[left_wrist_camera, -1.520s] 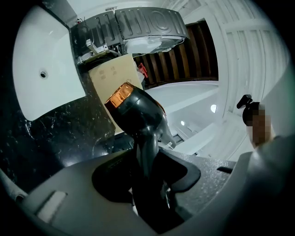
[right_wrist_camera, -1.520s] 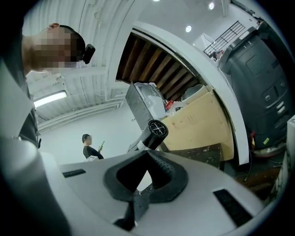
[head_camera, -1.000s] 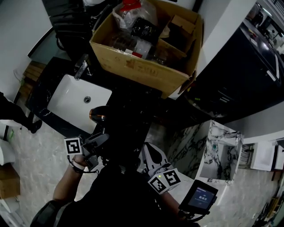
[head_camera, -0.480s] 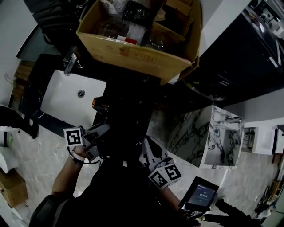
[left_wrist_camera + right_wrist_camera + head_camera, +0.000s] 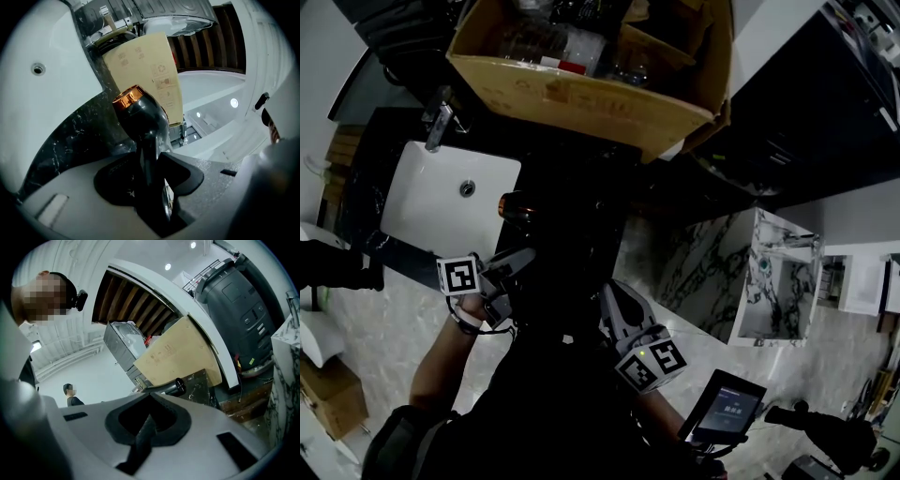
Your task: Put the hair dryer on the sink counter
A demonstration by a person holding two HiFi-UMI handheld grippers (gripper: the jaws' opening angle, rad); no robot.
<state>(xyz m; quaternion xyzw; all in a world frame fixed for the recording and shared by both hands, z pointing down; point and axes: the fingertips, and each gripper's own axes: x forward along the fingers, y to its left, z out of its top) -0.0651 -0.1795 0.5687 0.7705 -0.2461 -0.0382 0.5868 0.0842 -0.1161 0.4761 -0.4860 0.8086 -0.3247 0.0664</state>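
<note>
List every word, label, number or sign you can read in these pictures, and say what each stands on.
No wording can be read anywhere.
On the cardboard box: printed symbols and lettering on its side, too blurred to read.
On the handheld screen: lit lines, too small to read.

Hair dryer (image 5: 515, 207) nearer sink counter (image 5: 366, 202)

A pale marbled floor (image 5: 375, 347) spreads below. A white, dark-veined marble pedestal (image 5: 773, 281) stands at the right, near dark cabinets (image 5: 806, 122). Recessed ceiling lights (image 5: 168, 266) glow beside brown wooden slats (image 5: 124, 298).
</note>
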